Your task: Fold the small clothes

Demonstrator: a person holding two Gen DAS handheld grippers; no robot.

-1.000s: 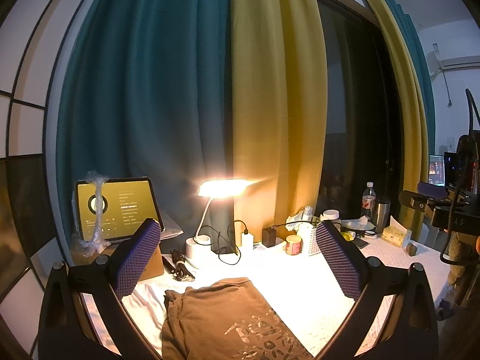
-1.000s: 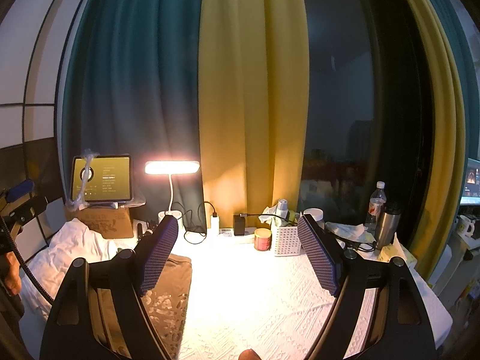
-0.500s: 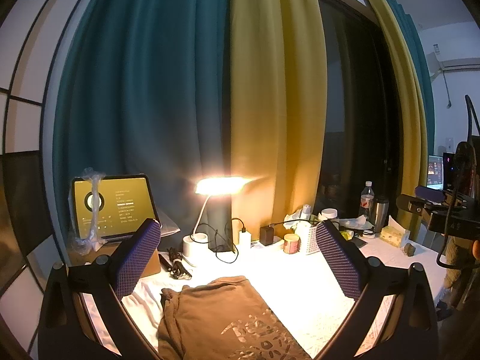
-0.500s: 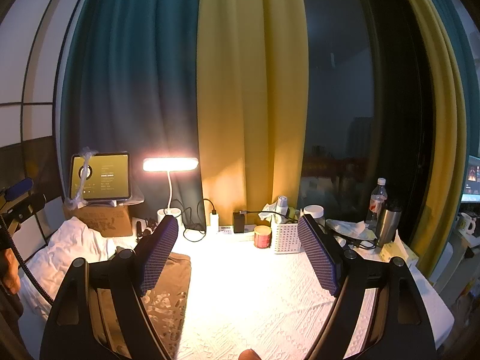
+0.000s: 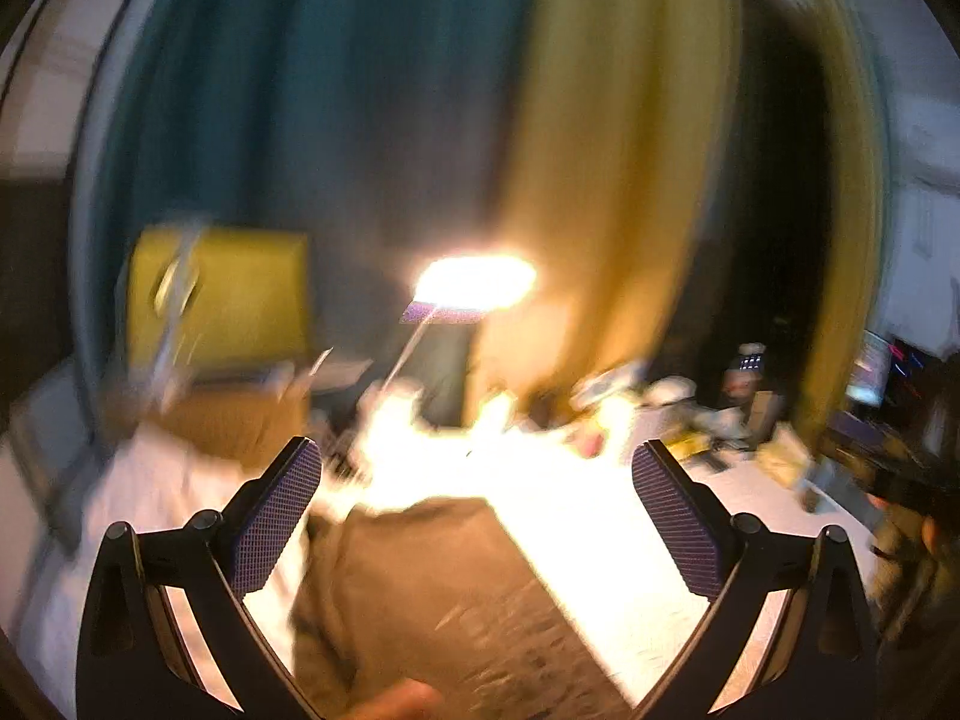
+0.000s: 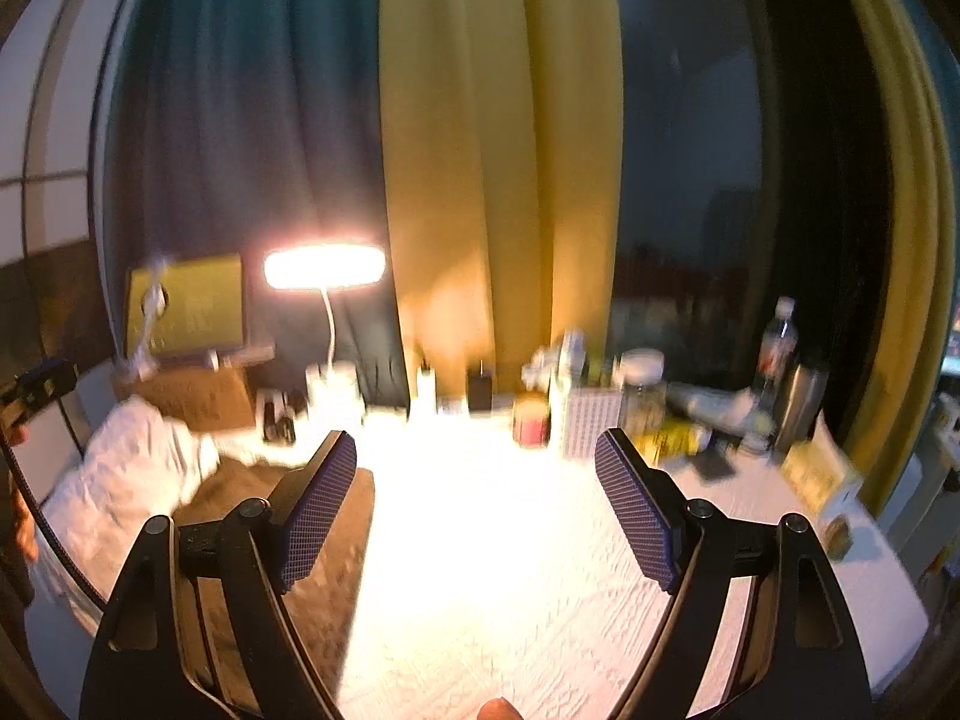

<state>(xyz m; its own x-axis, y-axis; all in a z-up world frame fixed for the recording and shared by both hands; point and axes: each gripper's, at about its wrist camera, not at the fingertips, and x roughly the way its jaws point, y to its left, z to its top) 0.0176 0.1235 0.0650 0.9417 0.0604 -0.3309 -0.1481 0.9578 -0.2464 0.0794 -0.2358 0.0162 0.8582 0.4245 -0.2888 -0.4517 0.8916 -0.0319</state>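
Brown garment lies flat on bench, between left gripper fingers, ready for pickup. Right gripper beside it. Both released, empty.

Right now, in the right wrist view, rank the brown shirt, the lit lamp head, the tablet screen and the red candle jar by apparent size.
1. brown shirt, partly hidden by the gripper
2. tablet screen
3. lit lamp head
4. red candle jar
Blur and lamp glare make tablet versus lamp unsure.

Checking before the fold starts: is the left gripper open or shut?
Open. In the left wrist view the left gripper has its two padded fingers spread wide apart, gripping nothing, with the brown shirt lying between them.
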